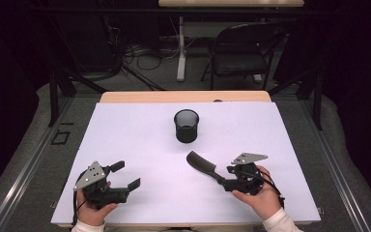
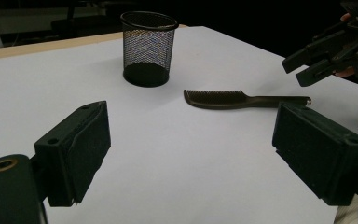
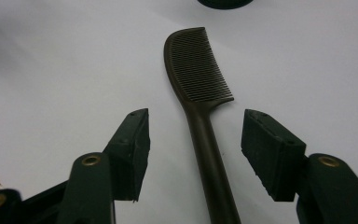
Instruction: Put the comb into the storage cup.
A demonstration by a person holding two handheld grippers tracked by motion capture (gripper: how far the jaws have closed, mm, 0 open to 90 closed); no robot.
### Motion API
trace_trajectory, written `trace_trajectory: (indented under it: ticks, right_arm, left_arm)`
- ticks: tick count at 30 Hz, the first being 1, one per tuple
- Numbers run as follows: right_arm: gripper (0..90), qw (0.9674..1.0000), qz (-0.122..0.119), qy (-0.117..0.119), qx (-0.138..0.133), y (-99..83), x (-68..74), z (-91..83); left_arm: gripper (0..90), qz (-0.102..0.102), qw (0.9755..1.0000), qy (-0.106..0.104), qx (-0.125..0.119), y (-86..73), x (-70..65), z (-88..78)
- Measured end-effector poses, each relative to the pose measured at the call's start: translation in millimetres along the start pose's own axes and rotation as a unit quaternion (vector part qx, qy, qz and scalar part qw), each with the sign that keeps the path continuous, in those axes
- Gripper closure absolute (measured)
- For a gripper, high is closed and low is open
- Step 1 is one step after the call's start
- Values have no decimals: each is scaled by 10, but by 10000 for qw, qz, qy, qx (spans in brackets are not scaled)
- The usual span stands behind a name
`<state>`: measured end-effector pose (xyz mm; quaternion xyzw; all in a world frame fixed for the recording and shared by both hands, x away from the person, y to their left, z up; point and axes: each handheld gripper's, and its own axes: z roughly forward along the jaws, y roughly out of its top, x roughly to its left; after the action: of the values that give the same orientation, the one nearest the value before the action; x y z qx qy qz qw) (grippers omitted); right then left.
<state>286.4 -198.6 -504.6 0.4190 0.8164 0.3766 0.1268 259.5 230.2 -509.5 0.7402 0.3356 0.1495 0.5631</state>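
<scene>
Between the two black jaws of the right gripper (image 3: 193,154) lies the slim handle of a dark brown plastic comb (image 3: 198,88), flat on the white table cover (image 3: 51,70). The jaws stand apart on either side of the handle with a gap showing at each pad, so nothing presses on it. In the high view the right gripper (image 1: 222,182) sits at the near right of the cover, held by the person's right hand (image 1: 261,195), and the comb (image 1: 202,165) runs from it up and to the left, its toothed head pointing toward the middle of the table.

Farther out, beyond the comb's head and well apart from it, stands a black wire-mesh cup (image 1: 186,125), upright and open at the top, near the centre of the white cover. The left gripper view shows the same cup (image 2: 148,49) behind the comb (image 2: 242,99), with the right gripper (image 2: 303,67) hovering just above the tip of the handle.

At the near left of the cover the left gripper (image 1: 125,176) rests in the person's left hand (image 1: 94,210), its jaws spread wide with only bare table between them, well apart from the comb. A light wooden table edge (image 1: 183,96) shows beyond the far side of the cover.
</scene>
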Motion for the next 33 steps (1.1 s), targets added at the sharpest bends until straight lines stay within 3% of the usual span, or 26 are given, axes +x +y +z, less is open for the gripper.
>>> trace_trajectory:
  ticks: [6,9,12,18,21,25,33]
  right_arm:
    - [359,9995,-300,-30,-39,68,-40,-29]
    - [339,9998,-167,-4,65,101,-59,-48]
    - [307,9996,-262,-54,37,112,-73,-48]
    - [193,9976,-565,-234,328,160,-119,-15]
    - [146,9968,-610,-342,397,178,-135,4]
    - [86,9960,-654,-304,536,208,-138,17]
    - [72,9928,-855,-286,793,261,-111,64]
  left_arm:
    - [115,1,10000,-26,3,-1,3,0]
    - [115,8,10000,22,14,-1,-3,2]
    - [115,9,10000,-29,17,-2,1,3]
    - [115,10,10000,-2,37,-3,-1,8]
    - [116,8,10000,-11,34,-4,-1,9]
    - [115,12,10000,-14,38,-4,-1,9]
    - [115,8,10000,-18,46,-5,-4,11]
